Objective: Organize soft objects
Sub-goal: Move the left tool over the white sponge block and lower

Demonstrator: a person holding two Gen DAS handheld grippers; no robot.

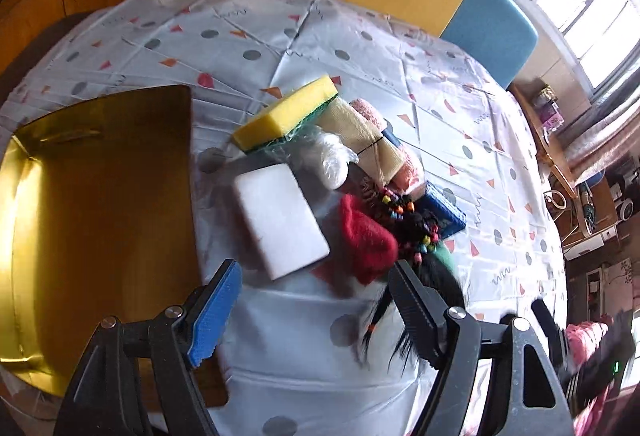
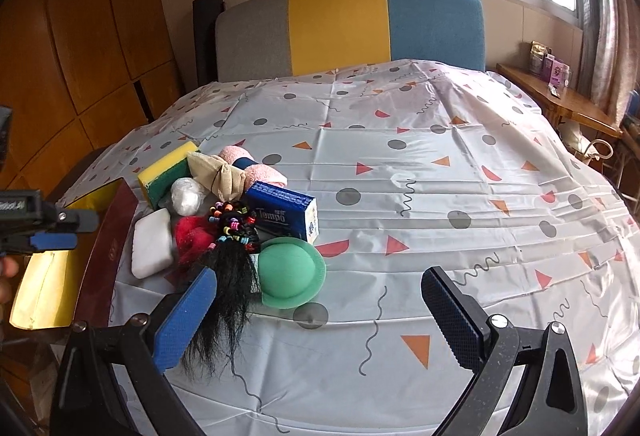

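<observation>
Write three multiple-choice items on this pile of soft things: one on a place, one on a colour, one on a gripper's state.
1. The white sponge lies
A. on the pile's side nearest the gold box
B. on the headboard
C. on the side table

2. The round dome-shaped pad is
A. orange
B. green
C. purple

3. The right gripper is
A. shut on the tissue pack
B. shut on the wig
C. open

Answers: 1 A, it sits at the pile's box-side edge. 2 B, plainly green. 3 C, its fingers stand wide apart, holding nothing.
</observation>
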